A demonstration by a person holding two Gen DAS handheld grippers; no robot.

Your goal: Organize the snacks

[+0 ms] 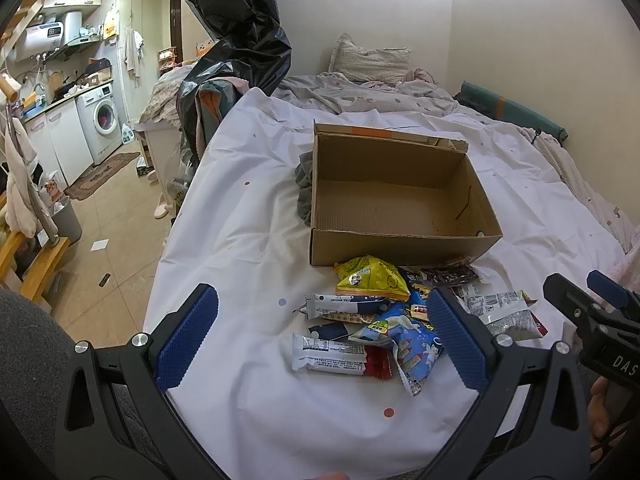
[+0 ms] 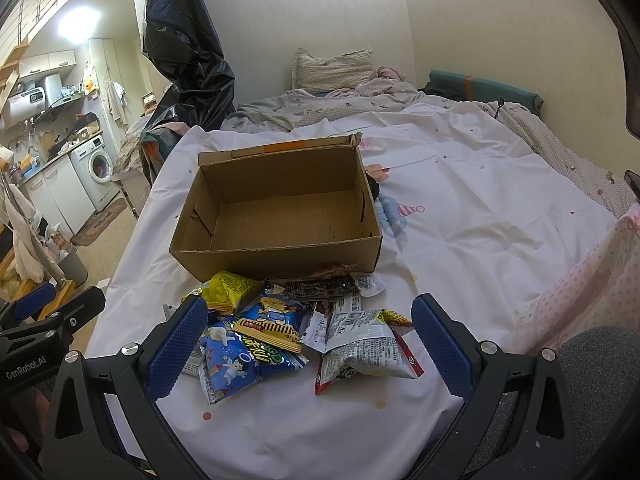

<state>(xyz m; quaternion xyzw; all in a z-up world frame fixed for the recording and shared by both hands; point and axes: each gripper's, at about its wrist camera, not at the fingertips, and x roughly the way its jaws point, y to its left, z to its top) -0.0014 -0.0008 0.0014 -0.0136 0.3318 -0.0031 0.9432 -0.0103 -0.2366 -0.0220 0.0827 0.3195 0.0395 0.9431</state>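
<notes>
An open, empty cardboard box [image 1: 396,204] [image 2: 280,216] stands on a white sheet. A pile of snack packets lies just in front of it: a yellow bag [image 1: 372,278] [image 2: 230,290], a blue bag [image 1: 412,344] [image 2: 240,356], a white and red bar [image 1: 336,354], a grey-white bag [image 2: 364,344] and a dark packet [image 2: 320,286]. My left gripper [image 1: 324,336] is open and empty, held above the pile's near side. My right gripper [image 2: 310,344] is open and empty, with the pile between its fingers; it also shows in the left wrist view [image 1: 592,308].
The white sheet [image 1: 248,208] [image 2: 480,220] covers the near part of a bed with a pillow [image 2: 332,68] at the far end. A black plastic bag [image 1: 240,40] stands at the bed's left. The floor and a kitchen corner with a washing machine [image 1: 100,120] lie further left.
</notes>
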